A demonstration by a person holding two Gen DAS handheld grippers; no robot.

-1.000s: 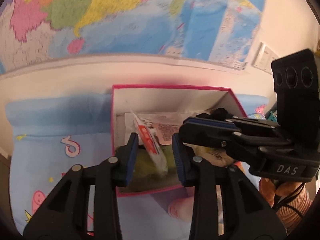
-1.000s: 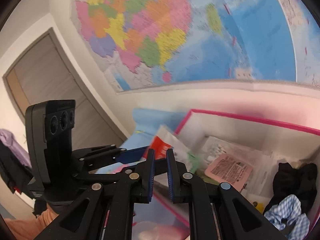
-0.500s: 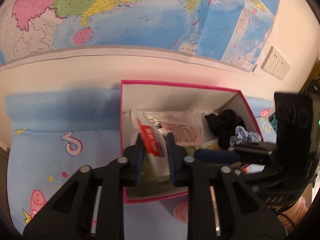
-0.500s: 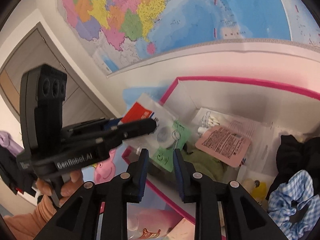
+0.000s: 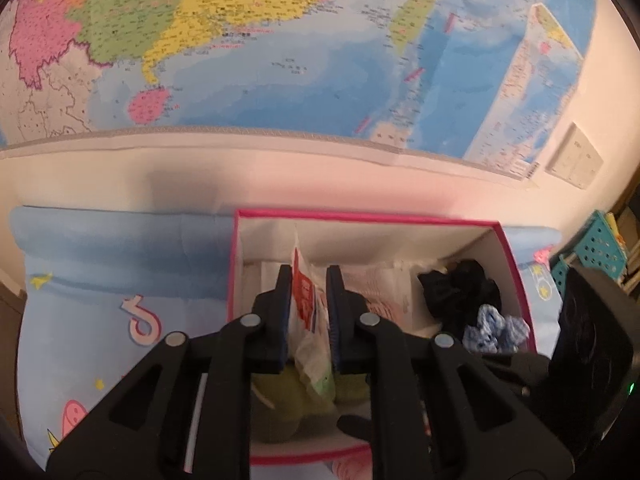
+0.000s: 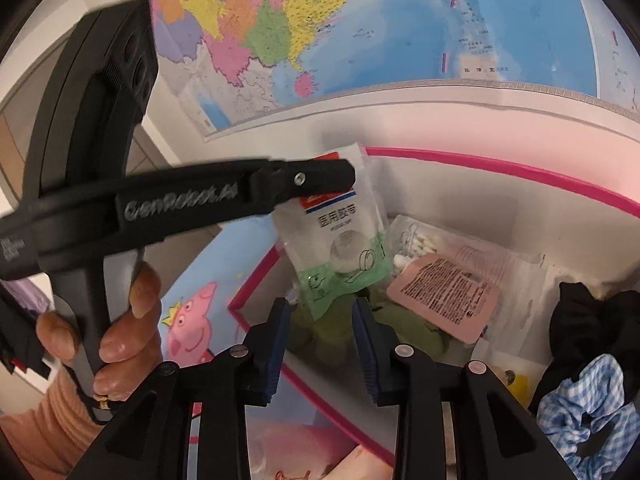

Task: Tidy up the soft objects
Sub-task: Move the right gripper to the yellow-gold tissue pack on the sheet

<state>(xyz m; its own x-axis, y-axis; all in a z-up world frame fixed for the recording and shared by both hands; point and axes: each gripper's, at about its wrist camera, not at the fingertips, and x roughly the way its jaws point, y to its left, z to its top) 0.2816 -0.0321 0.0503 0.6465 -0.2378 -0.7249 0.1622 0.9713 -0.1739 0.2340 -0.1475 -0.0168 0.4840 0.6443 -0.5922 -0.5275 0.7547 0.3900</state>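
My left gripper (image 5: 307, 280) is shut on a clear plastic packet (image 5: 306, 304) with a red top band and green bottom, holding it above the left end of a pink-rimmed white box (image 5: 360, 216). In the right wrist view the same packet (image 6: 340, 236) hangs from the left gripper's fingers (image 6: 320, 180) over the box (image 6: 500, 166). My right gripper (image 6: 322, 312) is open and empty, just below the packet's green end. Inside the box lie a pink sachet (image 6: 444, 296), a green cloth (image 6: 404, 332), a black cloth (image 6: 580, 320) and a blue checked scrunchie (image 6: 588, 408).
The box sits on a light blue cartoon-print sheet (image 5: 100, 280) against a wall with a large map (image 5: 280, 48). A teal perforated basket (image 5: 596, 244) stands at the far right. Cotton swabs (image 6: 416, 244) in clear wrap lie in the box.
The left gripper has lifted the packet higher and further over the box. The right gripper has opened wider and moved in under the packet.
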